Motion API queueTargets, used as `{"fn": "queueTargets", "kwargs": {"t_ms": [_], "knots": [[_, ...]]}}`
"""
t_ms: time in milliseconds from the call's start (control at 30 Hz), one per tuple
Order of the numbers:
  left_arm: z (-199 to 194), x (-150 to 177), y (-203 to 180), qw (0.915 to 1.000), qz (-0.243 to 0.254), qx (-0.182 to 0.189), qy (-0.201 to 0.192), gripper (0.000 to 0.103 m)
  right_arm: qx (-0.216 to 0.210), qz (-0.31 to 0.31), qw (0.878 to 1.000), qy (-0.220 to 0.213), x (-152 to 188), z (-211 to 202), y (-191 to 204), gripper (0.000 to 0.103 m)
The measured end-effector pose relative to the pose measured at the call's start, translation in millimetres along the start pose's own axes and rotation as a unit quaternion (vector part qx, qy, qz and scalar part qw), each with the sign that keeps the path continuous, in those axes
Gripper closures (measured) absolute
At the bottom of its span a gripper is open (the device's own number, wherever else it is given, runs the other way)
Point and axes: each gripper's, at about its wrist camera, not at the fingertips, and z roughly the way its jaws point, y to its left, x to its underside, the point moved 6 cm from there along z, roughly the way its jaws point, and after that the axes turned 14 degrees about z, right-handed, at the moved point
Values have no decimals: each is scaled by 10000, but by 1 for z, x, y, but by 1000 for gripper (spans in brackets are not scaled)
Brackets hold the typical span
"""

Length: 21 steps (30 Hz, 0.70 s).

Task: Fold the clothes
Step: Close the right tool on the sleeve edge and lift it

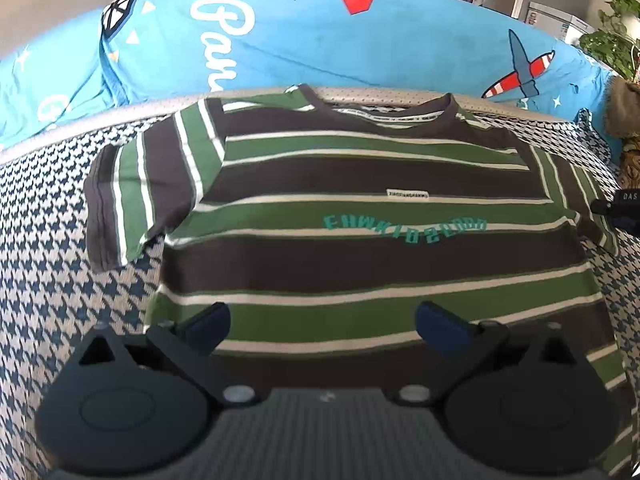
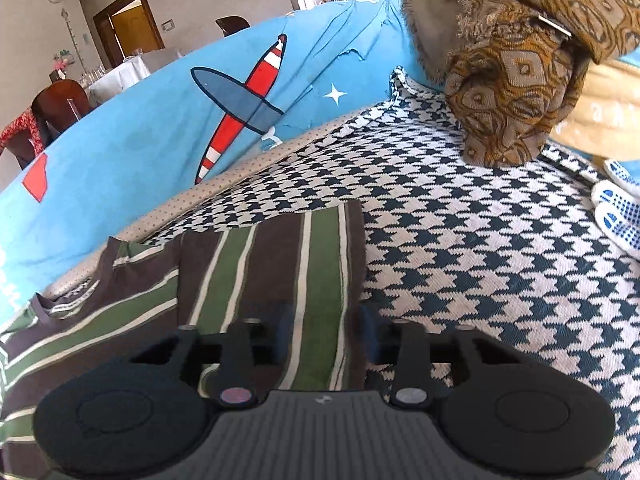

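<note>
A T-shirt (image 1: 340, 184) with brown, green and white stripes lies flat, front up, its collar toward the back. My left gripper (image 1: 322, 326) hovers open over the shirt's lower part, its blue pads wide apart with nothing between them. In the right wrist view the shirt's sleeve (image 2: 280, 248) lies flat on the cover. My right gripper (image 2: 324, 336) sits low at the sleeve's end with its jaws narrow. One finger is over the sleeve and the other is at its hem. The fabric between them looks flat and unpinched. The fingertips are blurred.
The shirt rests on a houndstooth cover (image 1: 48, 280) (image 2: 480, 260). A blue printed blanket (image 1: 280, 40) (image 2: 140, 140) rises behind it. A brown patterned cloth bundle (image 2: 512, 80) sits at the back right. White dotted gloves (image 2: 616, 208) lie at the right edge.
</note>
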Motion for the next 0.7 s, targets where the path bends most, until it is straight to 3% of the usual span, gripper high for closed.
{"fn": "queueTargets", "kwargs": {"t_ms": [67, 100, 333, 700], "knots": [[1, 2, 4, 10000, -85, -16, 40, 0, -4, 4, 10000, -25, -1, 1, -1, 94], [1, 2, 5, 9999, -126, -29, 61, 0, -13, 15, 10000, -32, -2, 1, -1, 95], [2, 4, 10, 9997, -219, -94, 114, 0, -156, -81, 9996, -242, -6, -7, 12, 97], [3, 8, 16, 9992, -308, -178, 179, 0, -1272, -348, 9905, -400, 1, -33, 86, 97]]}}
